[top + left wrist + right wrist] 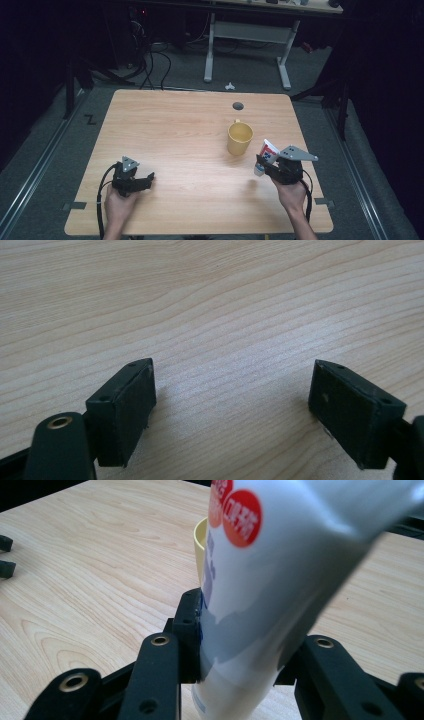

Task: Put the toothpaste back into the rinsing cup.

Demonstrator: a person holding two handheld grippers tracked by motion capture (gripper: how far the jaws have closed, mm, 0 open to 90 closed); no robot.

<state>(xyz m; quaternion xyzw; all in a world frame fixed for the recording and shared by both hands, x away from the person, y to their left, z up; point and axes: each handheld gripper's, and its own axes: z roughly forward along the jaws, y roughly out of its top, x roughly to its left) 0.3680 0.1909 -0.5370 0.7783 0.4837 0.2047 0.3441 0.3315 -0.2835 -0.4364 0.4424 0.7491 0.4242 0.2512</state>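
A white tube with red and blue print stands cap-down and tilted, held just above the table at the right. My right gripper is shut on its lower part; in the right gripper view the tube sits squeezed between the two black jaws. A yellow mug stands upright just left of and behind the tube, and its rim peeks out behind the tube. My left gripper rests low at the front left, its jaws wide apart over bare wood with nothing between them.
The wooden table has a round cable hole near its far edge. Beyond it stand a white-legged desk and cables on the floor. The other gripper's jaw tips show at the left edge of the right gripper view.
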